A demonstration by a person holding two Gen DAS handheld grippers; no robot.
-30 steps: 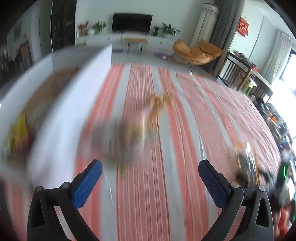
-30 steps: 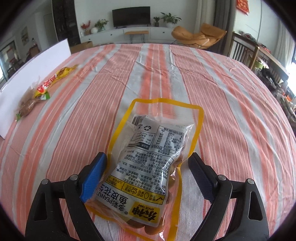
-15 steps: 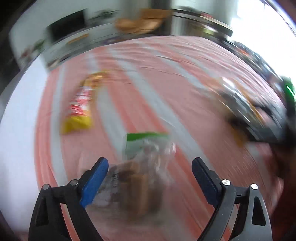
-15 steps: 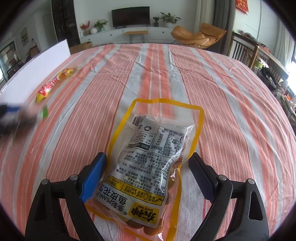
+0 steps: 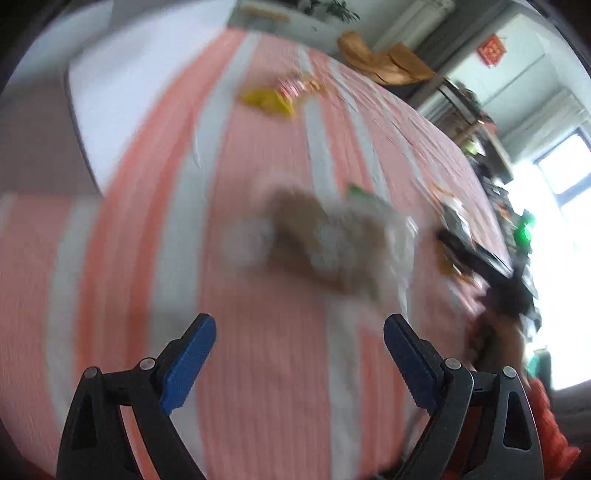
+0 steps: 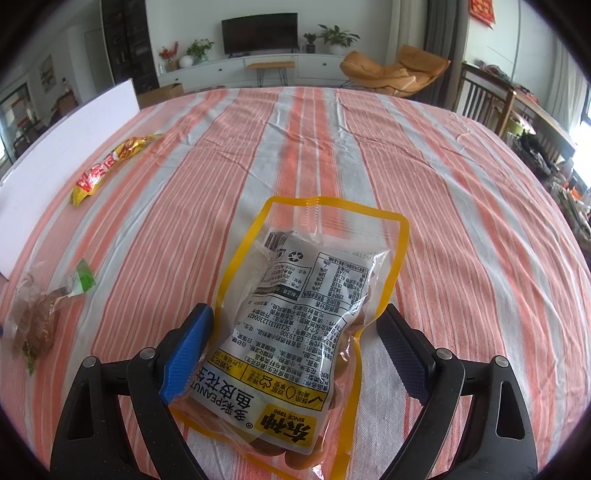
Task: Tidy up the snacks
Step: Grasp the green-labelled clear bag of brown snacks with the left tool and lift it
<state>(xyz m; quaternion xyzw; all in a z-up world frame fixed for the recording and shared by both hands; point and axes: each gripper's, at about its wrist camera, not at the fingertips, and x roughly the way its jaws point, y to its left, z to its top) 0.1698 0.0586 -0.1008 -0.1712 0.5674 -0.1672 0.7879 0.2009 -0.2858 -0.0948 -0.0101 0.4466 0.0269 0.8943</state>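
Right gripper [image 6: 293, 349] was spread wide, straddling the peanut packet [image 6: 301, 325], which lay flat on the striped tablecloth [image 6: 461, 206]; left pad touched its edge, right pad stood just off it. Left gripper [image 5: 299, 354] was wide, empty, above the cloth, with the blurred clear brown-snack bag [image 5: 332, 240] ahead. Red-yellow packet [image 6: 110, 166] lay near the white box wall [image 6: 62, 162]; contents not visible.

Living room beyond the striped tablecloth [image 6: 332, 155]. Black TV [image 6: 259, 34] on white wall, above long white console [image 6: 236, 72]; potted plants [image 6: 334, 37] on it. Tan lounge chair [image 6: 395, 74] right. Dark wooden chair [image 6: 487, 98], bright window [image 5: 561, 162] far right.
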